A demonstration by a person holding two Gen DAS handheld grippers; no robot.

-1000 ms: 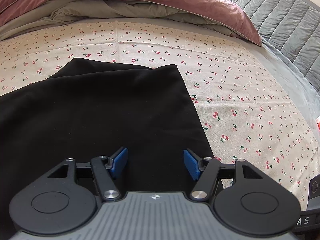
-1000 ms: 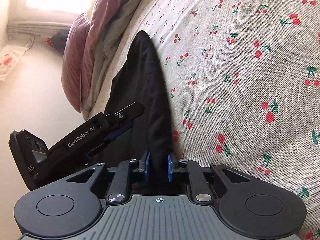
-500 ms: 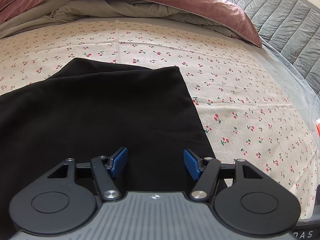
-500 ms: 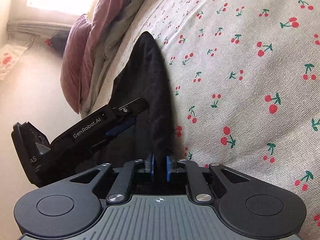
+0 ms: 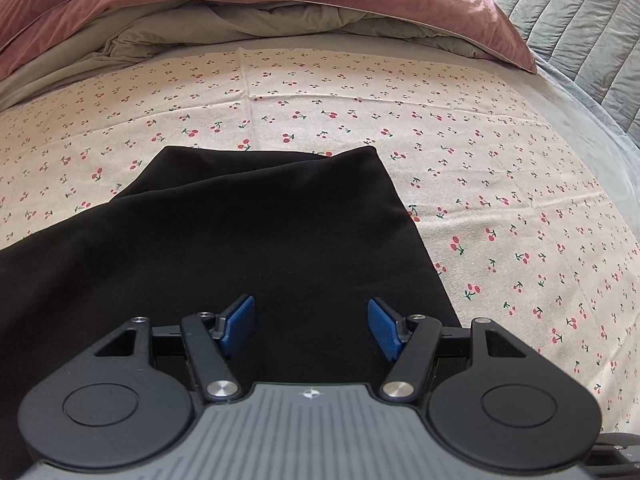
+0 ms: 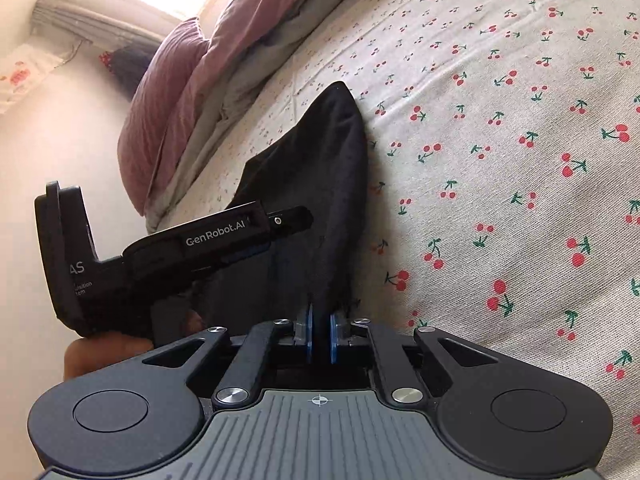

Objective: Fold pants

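Note:
Black pants [image 5: 240,240] lie spread on the cherry-print bed sheet [image 5: 500,184]. My left gripper [image 5: 311,328] is open and empty, its blue pads just above the near part of the cloth. In the right wrist view my right gripper [image 6: 320,334] is shut on the near edge of the pants [image 6: 328,184], pinching a fold of black fabric that runs away from it. The left gripper's black body [image 6: 192,240] shows to the left there, over the pants.
A pink and grey duvet [image 5: 240,12] is bunched along the far side of the bed. A grey quilted cover [image 5: 572,28] lies at the far right. In the right wrist view a pink pillow [image 6: 168,100] lies near a bright window.
The right gripper has shifted with the pinched edge still in it, so more sheet shows and the left gripper sits higher in its view. The left gripper has drifted slightly and stays open.

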